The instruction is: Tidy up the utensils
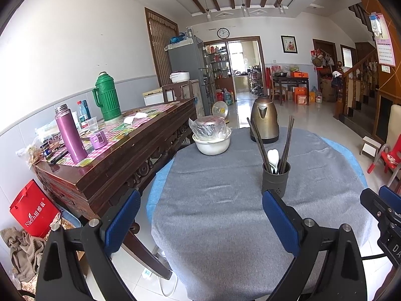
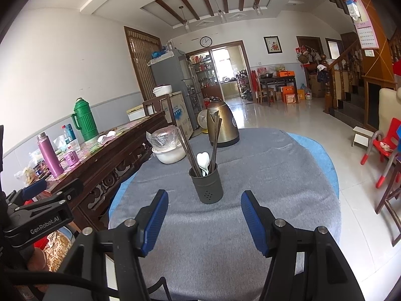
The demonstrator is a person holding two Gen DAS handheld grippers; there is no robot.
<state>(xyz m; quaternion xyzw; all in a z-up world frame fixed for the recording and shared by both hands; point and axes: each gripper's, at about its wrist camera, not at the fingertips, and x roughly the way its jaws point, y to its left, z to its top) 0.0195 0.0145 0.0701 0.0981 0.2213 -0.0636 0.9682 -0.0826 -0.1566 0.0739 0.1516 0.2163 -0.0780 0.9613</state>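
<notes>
Left tool (image 1: pixel 200 215): blue pads spread wide, nothing between them, poised over the near edge of the grey-clothed table (image 1: pixel 225 225), apparently standing off. White bowl (image 1: pixel 211 144) with a plastic-wrapped steel pot, far left of the cloth, and brass-coloured electric kettle (image 1: pixel 264 120) at the far edge: both well apart from the work. Utensil holder (image 2: pixel 207 188): dark cylindrical cup, perforated low on its wall, upright mid-table, holding dark chopsticks (image 2: pixel 189 150) fanned outward and a white ceramic spoon (image 2: pixel 203 161). Right tool (image 2: pixel 204 222): pads spread, empty, aimed at the holder.
</notes>
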